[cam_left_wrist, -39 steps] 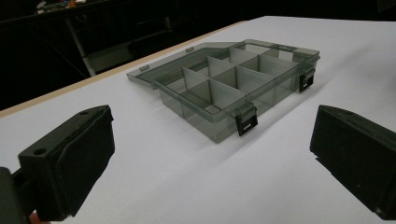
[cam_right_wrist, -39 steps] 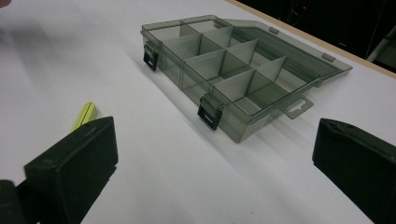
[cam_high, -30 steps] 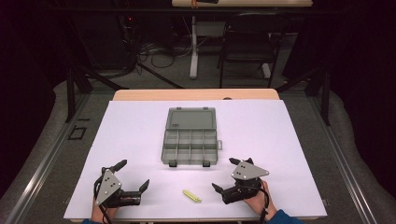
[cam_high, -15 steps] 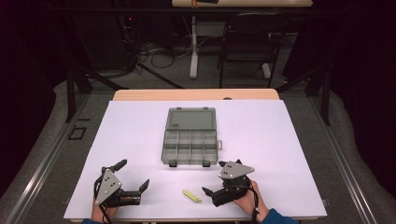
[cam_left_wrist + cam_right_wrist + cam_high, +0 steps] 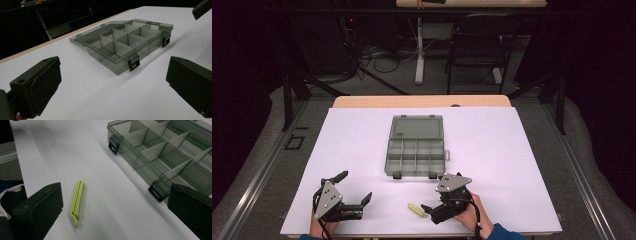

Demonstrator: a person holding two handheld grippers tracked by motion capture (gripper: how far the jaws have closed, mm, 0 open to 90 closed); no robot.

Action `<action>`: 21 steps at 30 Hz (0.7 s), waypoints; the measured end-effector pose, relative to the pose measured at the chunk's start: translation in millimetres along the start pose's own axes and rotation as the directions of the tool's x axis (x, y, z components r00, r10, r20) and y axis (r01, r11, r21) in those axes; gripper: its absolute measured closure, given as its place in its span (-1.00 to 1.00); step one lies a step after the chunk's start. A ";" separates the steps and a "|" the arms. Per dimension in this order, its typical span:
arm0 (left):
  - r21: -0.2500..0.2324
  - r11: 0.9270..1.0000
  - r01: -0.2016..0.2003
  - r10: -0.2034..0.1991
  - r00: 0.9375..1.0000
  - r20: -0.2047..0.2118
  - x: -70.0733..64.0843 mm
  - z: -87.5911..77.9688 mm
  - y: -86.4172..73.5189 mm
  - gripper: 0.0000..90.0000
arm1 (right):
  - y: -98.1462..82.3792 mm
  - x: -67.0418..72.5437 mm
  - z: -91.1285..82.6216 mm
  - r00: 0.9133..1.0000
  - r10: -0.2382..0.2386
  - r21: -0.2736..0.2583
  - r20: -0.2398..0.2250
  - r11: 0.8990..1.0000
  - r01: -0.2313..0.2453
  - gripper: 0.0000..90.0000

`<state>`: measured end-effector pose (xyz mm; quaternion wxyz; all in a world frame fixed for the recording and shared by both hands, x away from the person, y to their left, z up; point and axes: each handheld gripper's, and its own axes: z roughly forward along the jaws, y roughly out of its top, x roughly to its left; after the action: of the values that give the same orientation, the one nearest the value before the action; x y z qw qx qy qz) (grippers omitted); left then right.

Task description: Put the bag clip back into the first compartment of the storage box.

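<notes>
I'm swinging my right claw (image 5: pixel 428 209), jaws spread, leftward to the lime clip (image 5: pixel 416 210) at lower centre of the worktop (image 5: pixel 512 150). My left claw (image 5: pixel 354 189) is staying open, lower left, facing the organiser box (image 5: pixel 417 146).

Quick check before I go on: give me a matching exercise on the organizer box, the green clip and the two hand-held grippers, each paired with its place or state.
Things:
1. organizer box
2. green clip
3. left hand-held gripper
4. right hand-held gripper

Place or state:
A. jaws open, close beside the clip
B. lid open, compartments bare, mid-table
C. lying flat near the table's front edge
D. jaws open, at the table's front left corner

Pairs: 1-B, 2-C, 3-D, 4-A
</notes>
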<state>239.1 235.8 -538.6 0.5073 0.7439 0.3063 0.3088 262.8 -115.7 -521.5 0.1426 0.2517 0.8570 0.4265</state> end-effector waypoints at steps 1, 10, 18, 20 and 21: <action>0.001 1.000 -0.002 0.002 1.000 0.002 -0.1 -0.4 0.0 -1.00 | 0.6 0.7 0.8 1.000 -0.001 0.009 -0.003 1.000 0.001 -1.00; 0.000 1.000 0.000 0.000 1.000 0.000 1.2 -0.8 -0.1 -1.00 | 7.4 11.8 11.8 0.999 -0.020 0.063 -0.028 0.998 0.022 -1.00; 0.003 1.000 -0.004 0.004 1.000 0.002 1.2 -0.7 -0.4 -1.00 | 10.9 22.1 22.2 0.998 -0.045 0.112 -0.037 0.992 0.049 -1.00; 0.000 1.000 -0.004 0.004 1.000 0.003 0.5 0.2 0.1 -1.00 | 12.0 24.6 25.1 0.998 -0.044 0.130 -0.038 0.990 0.049 -0.99; 0.000 1.000 -0.004 0.004 1.000 0.003 0.5 0.2 0.1 -1.00 | 12.0 24.6 25.1 0.998 -0.044 0.130 -0.038 0.990 0.049 -0.99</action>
<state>239.6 236.0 -538.5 0.5071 0.7451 0.3039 0.3087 257.6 -79.4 -527.6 0.1206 0.2330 0.8911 0.3702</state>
